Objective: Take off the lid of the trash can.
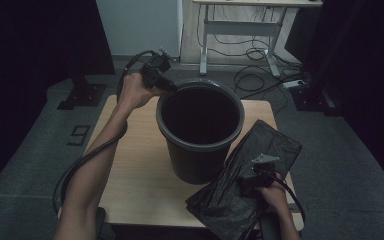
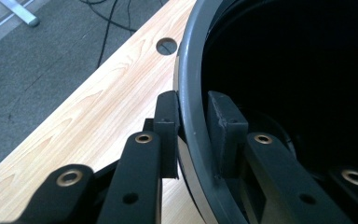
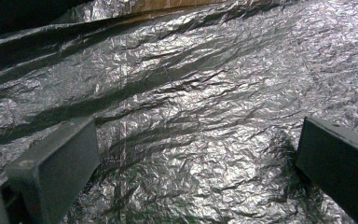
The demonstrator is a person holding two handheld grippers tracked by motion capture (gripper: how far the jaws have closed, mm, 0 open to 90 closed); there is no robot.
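The bin [image 1: 200, 132] stands upright near the middle of your counter [image 1: 130, 165], its dark mouth open to the high view. Your left gripper [image 1: 172, 87] meets it at the far-left part of the rim. In the left gripper view the rim [image 2: 191, 116] runs between the fingers [image 2: 168, 123]: the outer one lies against the outside of the wall and the inner one stands inside the bin, close to the rim's inner face, so you are clamped on the rim. Your left hand [image 1: 132, 92] holds that gripper just beside the bin, with its cable [image 1: 77, 170] trailing back along your forearm.

A crumpled black bag [image 1: 245, 175] lies on the counter's near-right part, its upper edge leaning against the bin's right side. Your right gripper [image 1: 257, 175] rests over it. In the right gripper view the fingers [image 3: 56, 163] stand wide apart, released, with the shiny wrinkled bag [image 3: 191, 116] spread across the gap between them.

Beyond the counter, the floor [image 1: 260, 80] carries loose cables, and a desk frame [image 1: 240, 30] stands behind them.
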